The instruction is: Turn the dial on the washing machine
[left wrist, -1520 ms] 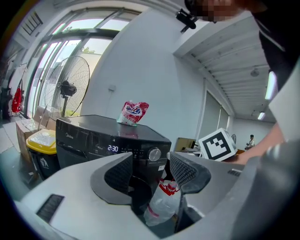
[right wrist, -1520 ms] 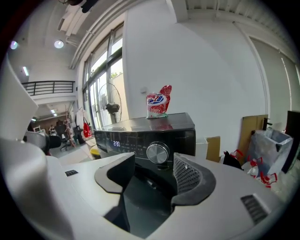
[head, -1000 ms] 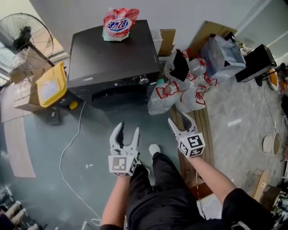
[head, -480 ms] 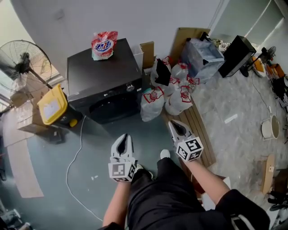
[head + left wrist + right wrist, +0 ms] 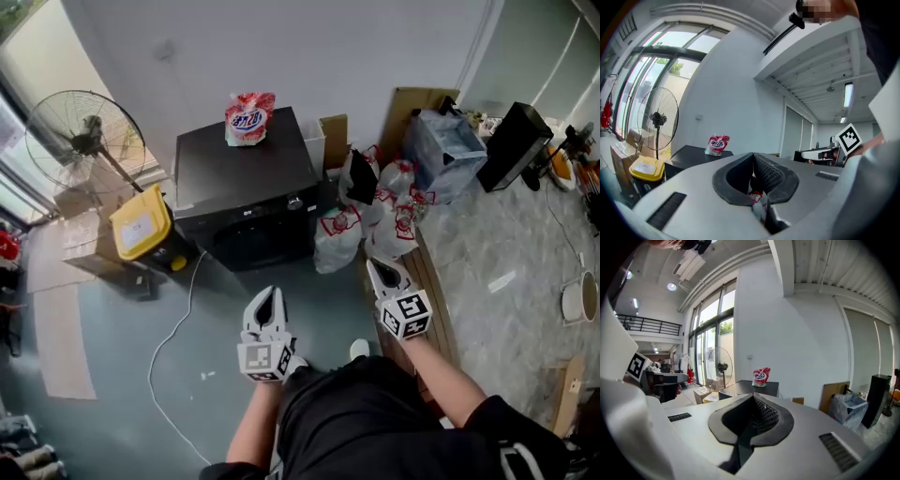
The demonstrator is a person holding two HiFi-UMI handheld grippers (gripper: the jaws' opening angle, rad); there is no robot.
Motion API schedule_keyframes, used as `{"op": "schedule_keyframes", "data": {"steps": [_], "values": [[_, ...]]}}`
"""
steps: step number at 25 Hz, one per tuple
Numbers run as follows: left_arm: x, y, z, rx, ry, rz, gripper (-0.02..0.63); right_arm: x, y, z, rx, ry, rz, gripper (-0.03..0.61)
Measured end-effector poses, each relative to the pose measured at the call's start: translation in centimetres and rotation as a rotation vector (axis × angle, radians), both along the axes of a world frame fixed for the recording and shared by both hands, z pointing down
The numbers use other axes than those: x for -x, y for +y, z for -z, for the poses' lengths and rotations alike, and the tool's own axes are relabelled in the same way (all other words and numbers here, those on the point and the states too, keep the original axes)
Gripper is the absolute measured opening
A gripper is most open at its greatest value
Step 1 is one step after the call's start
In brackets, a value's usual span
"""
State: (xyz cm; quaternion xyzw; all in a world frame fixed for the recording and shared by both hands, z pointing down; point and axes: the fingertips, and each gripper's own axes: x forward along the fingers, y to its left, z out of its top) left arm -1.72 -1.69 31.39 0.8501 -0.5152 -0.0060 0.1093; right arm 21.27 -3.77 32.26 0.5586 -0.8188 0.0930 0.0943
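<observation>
Red-white pouch (image 5: pixel 249 119) atop washing machine (image 5: pixel 246 173): blue lettering, unreadable.

You'll find no legible text: the blue print on the bag (image 5: pixel 249 118) atop the washer (image 5: pixel 244 173) and red marks on the white sacks (image 5: pixel 336 239) are too small.

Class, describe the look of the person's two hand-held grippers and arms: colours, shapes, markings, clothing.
The left hand-held gripper and right hand-held gripper match: pale grey curved shells, black ribbed pads inside, a white cube with black square markers at each base. No cables show. A black short sleeve covers the right upper arm; both forearms are bare.
</observation>
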Motion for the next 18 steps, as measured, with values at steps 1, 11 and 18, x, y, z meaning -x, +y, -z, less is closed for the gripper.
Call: {"op": "schedule_keyframes", "data": {"steps": [1,11,18], "values": [[-0.2,-0.1,0.2,-0.011,-0.005,0.008,0.003,-0.3,-0.3,0.4,-0.006,-0.002,0.004,0.000],[-2.0,-1.2,1.0,-0.020,-0.059,0.143,0.003,-1.1,-3.6,3.2,-0.096,0.020,0.135,-0.002],[-5.0,-2.2,1.2,-0.016,-0.066,0.181,0.003,-2.2,-4.3,2.9,-0.089,0.004,0.205,-0.002]]}}
